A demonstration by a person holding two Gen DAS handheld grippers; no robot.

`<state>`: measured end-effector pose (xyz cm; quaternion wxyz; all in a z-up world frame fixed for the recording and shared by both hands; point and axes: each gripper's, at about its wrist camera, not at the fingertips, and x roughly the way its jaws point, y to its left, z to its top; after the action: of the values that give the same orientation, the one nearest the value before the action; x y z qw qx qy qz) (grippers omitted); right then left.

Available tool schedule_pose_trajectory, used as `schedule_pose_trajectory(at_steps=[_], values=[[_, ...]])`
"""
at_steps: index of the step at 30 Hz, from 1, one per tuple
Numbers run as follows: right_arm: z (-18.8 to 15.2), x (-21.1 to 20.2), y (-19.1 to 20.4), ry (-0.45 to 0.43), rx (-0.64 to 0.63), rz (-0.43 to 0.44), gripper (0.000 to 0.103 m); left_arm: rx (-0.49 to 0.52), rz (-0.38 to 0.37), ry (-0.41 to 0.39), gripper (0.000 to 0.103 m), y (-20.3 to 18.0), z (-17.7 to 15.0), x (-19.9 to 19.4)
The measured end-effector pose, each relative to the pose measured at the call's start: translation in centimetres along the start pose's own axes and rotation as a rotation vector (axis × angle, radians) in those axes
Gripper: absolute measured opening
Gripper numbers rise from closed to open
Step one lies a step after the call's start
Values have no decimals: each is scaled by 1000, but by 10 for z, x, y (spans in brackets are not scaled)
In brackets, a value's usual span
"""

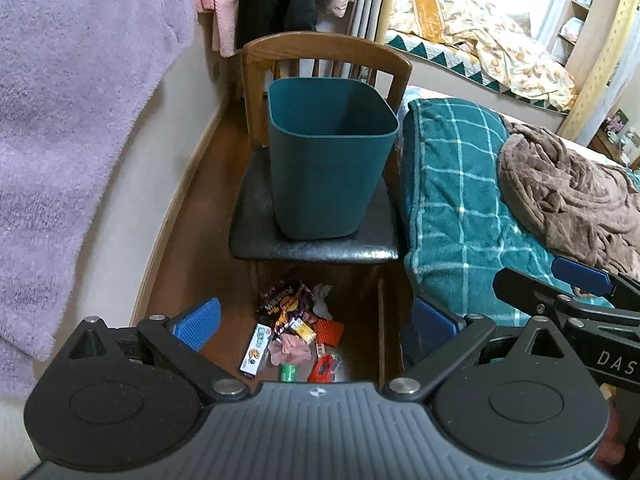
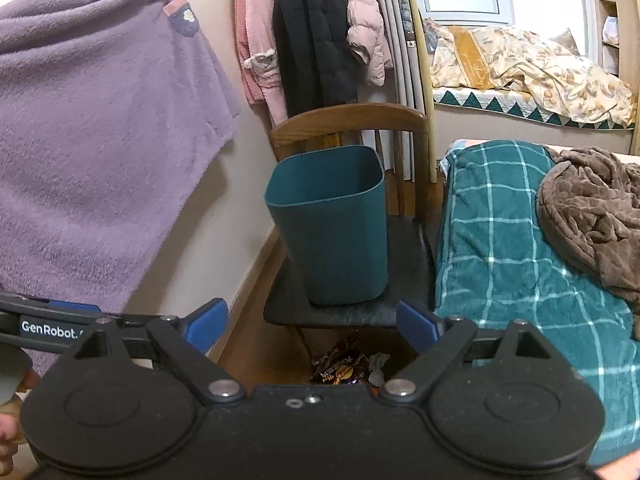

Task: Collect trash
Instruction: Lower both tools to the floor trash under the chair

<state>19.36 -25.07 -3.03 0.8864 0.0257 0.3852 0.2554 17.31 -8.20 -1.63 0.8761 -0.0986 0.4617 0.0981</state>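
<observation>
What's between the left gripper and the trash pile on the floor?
Nothing: in the left wrist view the left gripper hangs with open jaws over the trash pile, only bare wood floor around it.

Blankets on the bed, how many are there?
2: a green checked blanket spread over the bed by the chair, and a crumpled brown blanket lying on top of it.

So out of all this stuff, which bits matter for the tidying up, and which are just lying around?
For the job:
- trash pile on the floor
- teal bin on the chair seat
- left gripper, open
- right gripper, open

Just lying about:
- wooden chair
- purple towel
- checked blanket
- brown blanket
- hanging coats
</observation>
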Motion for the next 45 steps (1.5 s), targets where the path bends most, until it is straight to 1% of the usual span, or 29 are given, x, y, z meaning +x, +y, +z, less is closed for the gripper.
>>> schedule_pose_trajectory(at_steps=[3, 6, 8, 11, 13, 14, 16, 17, 19, 21, 23, 26, 27, 28, 31, 33, 36, 37, 39, 42, 45], values=[[8, 13, -11, 3, -13, 20, 92, 4, 20, -3, 103, -2, 9, 15], [9, 35, -21, 42, 1, 16, 92, -17, 25, 33, 103, 6, 15, 45], [5, 51, -25, 64, 16, 8, 92, -9, 48, 64, 102, 11, 17, 70], [-9, 79, -27, 102, -2, -3, 92, 36, 59, 115, 103, 24, 18, 118], [-23, 102, -28, 137, -17, -32, 92, 83, 29, 158, 103, 34, 13, 157], [-33, 116, -28, 172, -17, -52, 92, 107, 17, 184, 103, 40, 10, 176], [-54, 139, -29, 212, -5, -82, 92, 148, -1, 250, 103, 50, -2, 219], [-68, 154, -29, 238, 10, -102, 91, 159, -7, 283, 103, 55, -9, 239], [-94, 183, -33, 293, 55, -114, 87, 171, -18, 348, 103, 64, -29, 279], [-123, 213, -37, 354, 109, -130, 85, 174, -23, 398, 103, 72, -56, 320], [-153, 246, -44, 398, 134, -146, 83, 177, -7, 444, 103, 81, -81, 358], [-202, 297, -51, 474, 102, -152, 81, 127, -5, 536, 102, 97, -126, 421], [-225, 318, -55, 517, 81, -150, 77, 114, 0, 565, 102, 101, -140, 440], [-243, 332, -57, 549, 72, -143, 76, 108, 10, 588, 102, 103, -155, 460], [-306, 379, -65, 647, 46, -131, 75, 83, 10, 653, 102, 109, -195, 521], [-346, 406, -72, 686, 30, -130, 75, 79, 0, 677, 102, 108, -219, 557], [-401, 448, -88, 750, 28, -124, 74, 103, 17, 694, 102, 98, -252, 608], [-419, 462, -94, 780, 32, -122, 73, 115, 26, 703, 102, 94, -263, 620], [-447, 482, -101, 810, 47, -111, 73, 140, 36, 709, 102, 88, -283, 645], [-476, 505, -105, 808, 25, -87, 73, 156, 40, 711, 102, 82, -309, 681], [-504, 530, -108, 808, 32, -61, 73, 156, 43, 731, 102, 82, -330, 718]])
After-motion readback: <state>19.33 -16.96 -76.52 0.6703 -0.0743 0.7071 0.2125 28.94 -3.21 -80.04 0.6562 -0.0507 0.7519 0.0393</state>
